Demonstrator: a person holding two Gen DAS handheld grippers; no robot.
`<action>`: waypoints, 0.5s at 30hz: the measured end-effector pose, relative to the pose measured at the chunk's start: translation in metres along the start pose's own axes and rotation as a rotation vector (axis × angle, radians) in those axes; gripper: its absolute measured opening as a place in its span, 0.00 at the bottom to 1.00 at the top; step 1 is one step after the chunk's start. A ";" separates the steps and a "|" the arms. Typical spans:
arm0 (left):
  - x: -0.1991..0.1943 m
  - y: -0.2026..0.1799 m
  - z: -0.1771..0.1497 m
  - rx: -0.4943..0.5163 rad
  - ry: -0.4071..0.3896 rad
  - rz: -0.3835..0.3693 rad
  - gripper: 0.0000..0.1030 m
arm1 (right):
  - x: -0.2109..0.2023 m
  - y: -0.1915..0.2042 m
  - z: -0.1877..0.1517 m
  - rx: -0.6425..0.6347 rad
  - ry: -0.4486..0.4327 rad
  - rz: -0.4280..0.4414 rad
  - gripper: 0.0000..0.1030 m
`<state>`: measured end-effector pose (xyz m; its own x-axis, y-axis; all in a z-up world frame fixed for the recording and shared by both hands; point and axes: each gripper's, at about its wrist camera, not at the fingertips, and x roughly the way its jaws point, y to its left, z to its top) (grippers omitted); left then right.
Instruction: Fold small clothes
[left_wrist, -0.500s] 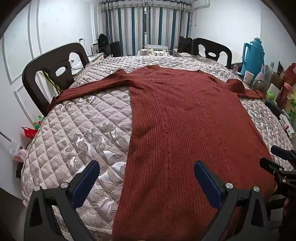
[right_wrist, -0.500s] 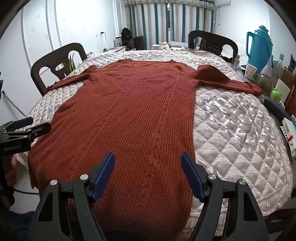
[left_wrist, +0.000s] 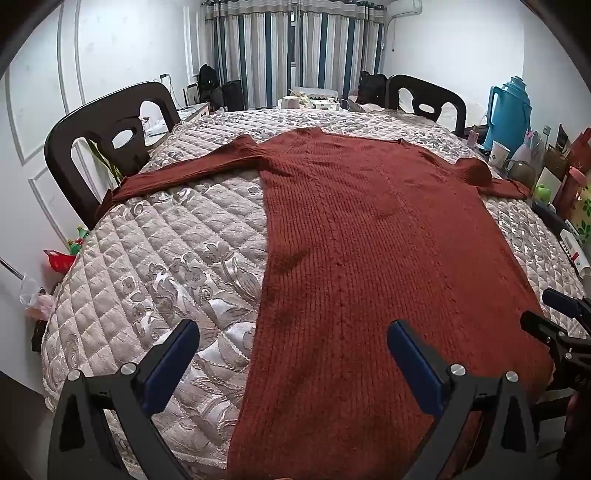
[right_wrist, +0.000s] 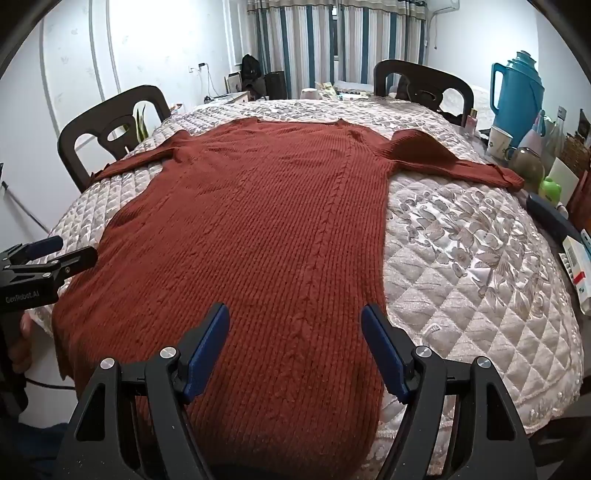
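Lying flat, the sweater (right_wrist: 266, 236) spreads beneath both gaping, empty hand-held grippers (left_wrist: 293, 354) (right_wrist: 295, 339).

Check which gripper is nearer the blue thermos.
Right. The blue thermos stands at the table's far right edge; the right gripper hovers over the sweater's hem right of centre, the left gripper over its left edge.

We carry two matching black tools. On our left gripper (left_wrist: 293, 356) each finger (left_wrist: 168, 363) is an angular black arm lined with a dark blue pad, and two round silver screw heads sit just behind each pad. Our right gripper (right_wrist: 295, 349) has the same blue pads and silver screws. The left tool's side bears white lettering that appears to read "GenRobot.AI".
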<state>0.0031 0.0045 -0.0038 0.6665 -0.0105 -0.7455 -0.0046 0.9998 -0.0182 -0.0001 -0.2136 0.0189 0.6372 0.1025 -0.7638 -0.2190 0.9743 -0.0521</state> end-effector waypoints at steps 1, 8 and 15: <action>0.001 0.001 0.000 -0.001 0.002 -0.001 1.00 | 0.000 0.000 0.000 0.000 0.000 0.001 0.72; 0.002 0.002 -0.002 -0.009 0.008 -0.002 1.00 | 0.000 0.003 0.002 -0.003 0.007 -0.001 0.72; 0.001 0.005 -0.005 -0.011 0.006 -0.001 1.00 | 0.000 0.003 0.004 -0.004 0.003 -0.004 0.72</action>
<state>-0.0001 0.0090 -0.0081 0.6620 -0.0119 -0.7494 -0.0119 0.9996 -0.0264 0.0023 -0.2103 0.0212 0.6358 0.0981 -0.7656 -0.2193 0.9740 -0.0573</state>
